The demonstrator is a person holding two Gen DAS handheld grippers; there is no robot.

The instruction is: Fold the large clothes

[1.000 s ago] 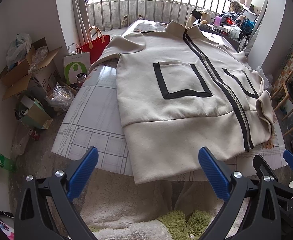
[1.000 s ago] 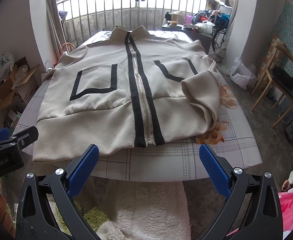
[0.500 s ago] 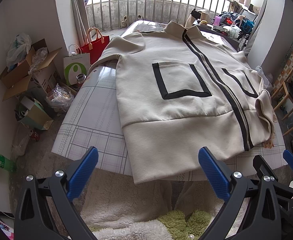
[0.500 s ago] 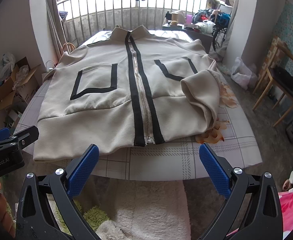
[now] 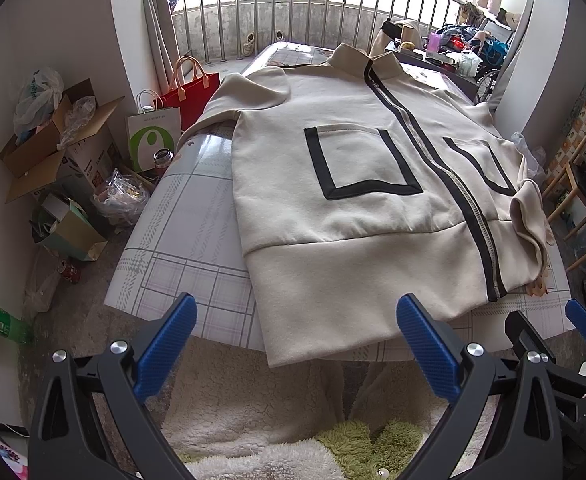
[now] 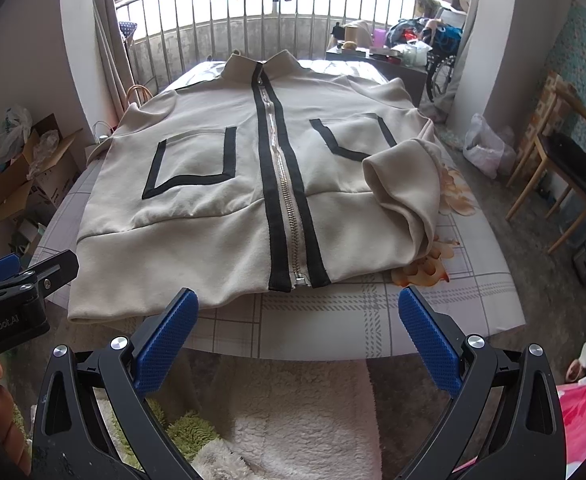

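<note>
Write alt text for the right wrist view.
A beige zip-up jacket lies face up on a checked table, one sleeve folded over its front. The open right gripper hovers short of the hem.

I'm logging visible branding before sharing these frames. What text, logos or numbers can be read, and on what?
"GenRobot.AI": on the black body of the left tongs, seen in the right wrist view.
White paper bag: small line above its green logo, too blurred to read.
Cardboard box: print too small to read.

One beige jacket (image 5: 353, 208) with two black-edged pockets and one zipper (image 6: 289, 208), one table (image 6: 373, 312), two open grippers (image 5: 293, 340) (image 6: 297, 328), two paper bags, one green bottle (image 5: 1, 322).
</note>
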